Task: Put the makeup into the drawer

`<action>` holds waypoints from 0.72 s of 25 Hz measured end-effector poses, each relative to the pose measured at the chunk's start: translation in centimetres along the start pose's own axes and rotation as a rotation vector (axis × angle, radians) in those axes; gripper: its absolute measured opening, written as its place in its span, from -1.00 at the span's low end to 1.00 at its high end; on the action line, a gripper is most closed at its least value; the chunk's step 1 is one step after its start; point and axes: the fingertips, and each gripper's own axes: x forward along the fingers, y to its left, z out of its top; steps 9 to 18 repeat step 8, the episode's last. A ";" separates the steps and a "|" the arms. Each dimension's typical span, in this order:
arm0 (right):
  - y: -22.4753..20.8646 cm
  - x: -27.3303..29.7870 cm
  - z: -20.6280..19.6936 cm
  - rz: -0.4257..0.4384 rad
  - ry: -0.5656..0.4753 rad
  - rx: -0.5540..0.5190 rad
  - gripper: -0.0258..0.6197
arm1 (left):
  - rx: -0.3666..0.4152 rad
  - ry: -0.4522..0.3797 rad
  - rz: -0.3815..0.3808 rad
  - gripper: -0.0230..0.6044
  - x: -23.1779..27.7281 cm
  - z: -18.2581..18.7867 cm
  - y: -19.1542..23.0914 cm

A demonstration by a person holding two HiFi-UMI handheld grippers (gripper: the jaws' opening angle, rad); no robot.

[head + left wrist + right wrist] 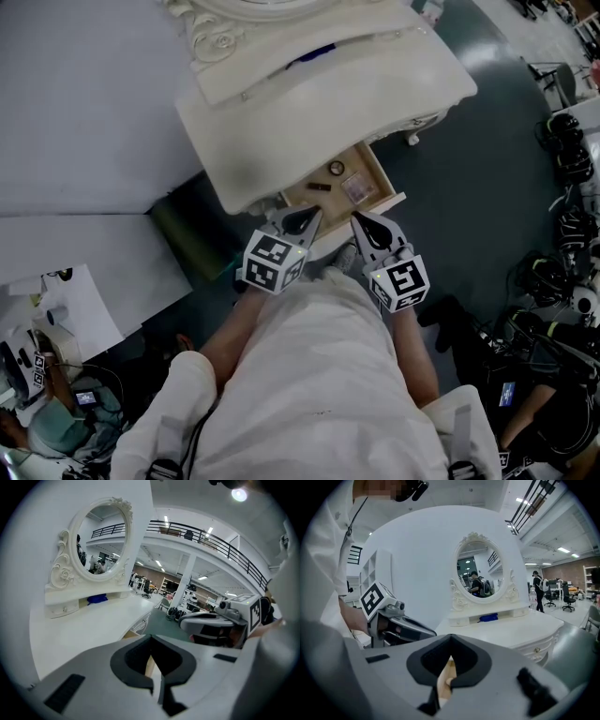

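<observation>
Pale grey surfaces are seen across the left of the head view, with cluttered gear in the lower left corner. Next to them a white dressing table (375, 84) is set, topped by an ornate oval mirror (101, 541). A blue object (97, 599) is tucked on the shelf beneath the mirror.

Below the tabletop's near edge a drawer (382, 175) is pulled out, and its wooden bottom is exposed. The makeup is already laid inside it in three pieces. A small round piece (336, 168) lies farthest back, a dark stick (320, 187) sits nearer the front, and a pale square case (357, 188) lies to the right of the stick.

The left gripper (305, 218) is held just in front of the drawer and is pointed towards it. Its jaws are pressed together with nothing between them, as is shown in the left gripper view. The right gripper (364, 225) is held close beside it, apart from it, and its jaws are likewise clenched on nothing. Both are carried ahead of the person's white garment (319, 375).

Dark green flooring (469, 169) is spread to the right of the table, and tangled cables and equipment (562, 281) are piled along the right edge.
</observation>
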 end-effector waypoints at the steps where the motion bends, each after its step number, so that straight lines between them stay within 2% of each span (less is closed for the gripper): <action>1: 0.0 0.0 0.0 0.000 0.002 0.000 -0.89 | 0.002 -0.001 -0.002 -0.90 0.0 0.0 0.0; 18: 0.0 0.4 -0.2 0.007 0.024 0.006 -0.89 | 0.010 -0.004 -0.002 -0.90 0.0 0.5 0.5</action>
